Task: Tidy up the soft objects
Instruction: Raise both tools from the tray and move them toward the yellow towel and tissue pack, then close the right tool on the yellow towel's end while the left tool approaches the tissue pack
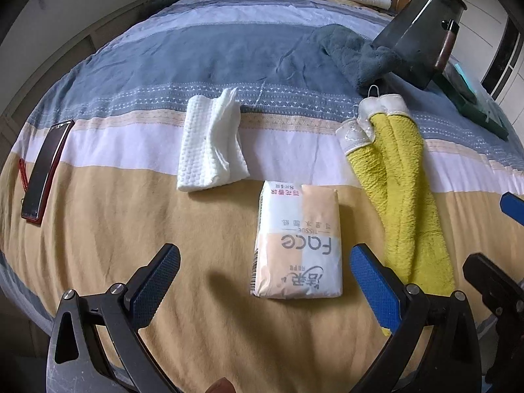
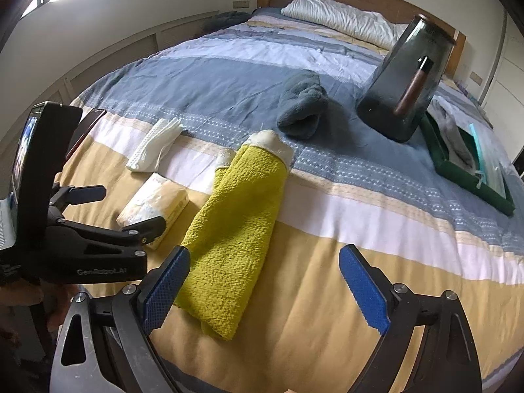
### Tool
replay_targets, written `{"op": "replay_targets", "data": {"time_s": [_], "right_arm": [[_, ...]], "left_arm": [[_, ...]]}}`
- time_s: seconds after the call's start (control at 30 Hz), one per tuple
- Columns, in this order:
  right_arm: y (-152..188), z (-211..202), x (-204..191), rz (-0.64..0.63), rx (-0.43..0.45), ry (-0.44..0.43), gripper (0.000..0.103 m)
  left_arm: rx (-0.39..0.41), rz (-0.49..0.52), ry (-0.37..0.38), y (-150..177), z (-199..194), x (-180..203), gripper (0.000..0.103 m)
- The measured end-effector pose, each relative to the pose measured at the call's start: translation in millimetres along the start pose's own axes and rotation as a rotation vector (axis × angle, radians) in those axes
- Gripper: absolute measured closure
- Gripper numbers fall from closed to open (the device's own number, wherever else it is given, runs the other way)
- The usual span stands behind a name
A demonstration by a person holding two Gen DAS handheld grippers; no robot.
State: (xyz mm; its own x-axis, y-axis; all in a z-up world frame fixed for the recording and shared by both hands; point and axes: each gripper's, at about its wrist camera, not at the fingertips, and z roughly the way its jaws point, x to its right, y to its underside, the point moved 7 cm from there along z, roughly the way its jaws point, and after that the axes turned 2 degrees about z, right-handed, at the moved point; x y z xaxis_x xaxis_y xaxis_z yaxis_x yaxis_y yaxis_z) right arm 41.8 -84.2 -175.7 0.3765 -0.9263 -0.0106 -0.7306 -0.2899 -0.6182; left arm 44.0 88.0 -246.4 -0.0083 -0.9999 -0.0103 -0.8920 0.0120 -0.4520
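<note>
Both jaws stand spread wide and hold nothing. The left gripper [image 1: 265, 281] hangs over the bed [image 1: 98, 229], with the tissue pack [image 1: 298, 242] lying flat just ahead, between its jaws and nearer the right one. The yellow towel [image 2: 235, 229] lies beside the pack; its near end touches the left jaw of the right gripper [image 2: 265, 291]. A white cloth [image 1: 211, 140] and grey towel [image 2: 303, 108] lie farther up.
</note>
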Motion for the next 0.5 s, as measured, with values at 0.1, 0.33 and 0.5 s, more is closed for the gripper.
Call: {"op": "replay_targets", "data": {"time_s": [0.1,0.33,0.5], "right_arm": [[1,7,-1,0.007,-0.011,-0.012,0.011],[1,26,-2,0.034,-0.046,-0.039,0.015],[0,38,-1,0.053,-0.067,-0.051,0.018]], "left_arm": [[-0.003,-0.007,0.006,-1,2,-2,0.001],[-0.021,0.012,0.01,-2,12,-3,0.002],[-0.026,0.033,0.013,-1,17,-1,0.002]]}}
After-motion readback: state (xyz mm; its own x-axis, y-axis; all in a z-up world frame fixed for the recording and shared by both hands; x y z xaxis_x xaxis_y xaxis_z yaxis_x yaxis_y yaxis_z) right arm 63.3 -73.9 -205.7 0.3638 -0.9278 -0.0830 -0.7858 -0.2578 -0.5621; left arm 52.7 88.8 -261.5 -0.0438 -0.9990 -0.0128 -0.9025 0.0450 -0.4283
